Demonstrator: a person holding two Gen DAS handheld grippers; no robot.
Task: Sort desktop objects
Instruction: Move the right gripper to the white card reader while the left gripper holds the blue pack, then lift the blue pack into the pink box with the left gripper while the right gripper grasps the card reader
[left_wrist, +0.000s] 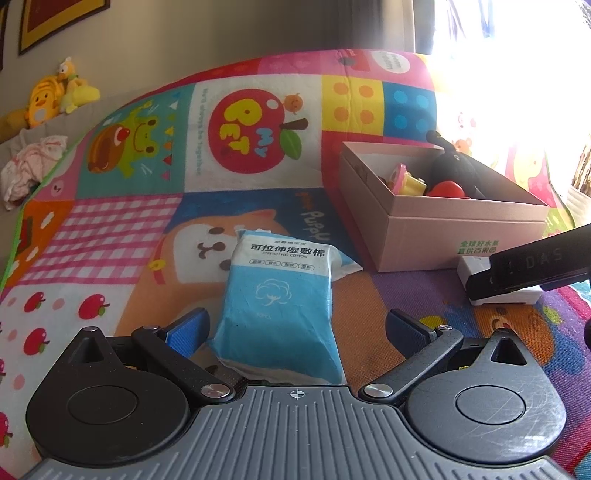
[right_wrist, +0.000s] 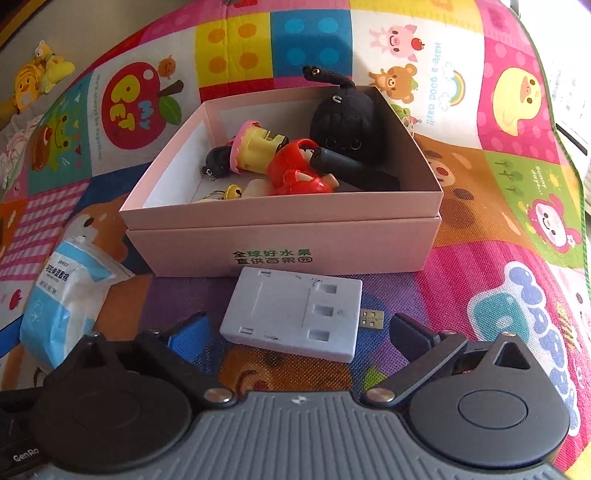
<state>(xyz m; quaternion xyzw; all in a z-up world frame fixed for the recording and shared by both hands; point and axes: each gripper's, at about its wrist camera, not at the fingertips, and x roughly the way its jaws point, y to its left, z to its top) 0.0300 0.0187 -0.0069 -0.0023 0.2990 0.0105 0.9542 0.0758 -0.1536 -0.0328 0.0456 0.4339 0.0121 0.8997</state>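
Desktop objects left to sort are two, as far as I see: the white USB hub (right_wrist: 295, 314) and the blue pack of wet cotton pads (left_wrist: 280, 299). Both lie on the colourful play mat (right_wrist: 517, 280), the hub just in front of the pink box (right_wrist: 280, 247), the pack off to its left. Inside the box already sit a black plush cat (right_wrist: 343, 118), a red figure (right_wrist: 299, 173) and a yellow-and-pink doll (right_wrist: 255, 146).

My right gripper (right_wrist: 295, 334) stands spread wide, clamped on nothing, its fingers either side of the hub's near end. My left gripper (left_wrist: 295, 332) is likewise apart and empty, straddling the pack's near end.

For the hub, I judge I should bring the pads down along its long sides, keeping clear of the little plug (right_wrist: 372, 318) sticking out at the right, and close squarely so the flat case doesn't twist. Then lift it clear of the box wall before moving over the toys. The pack is soft; I'd pinch it mid-body.
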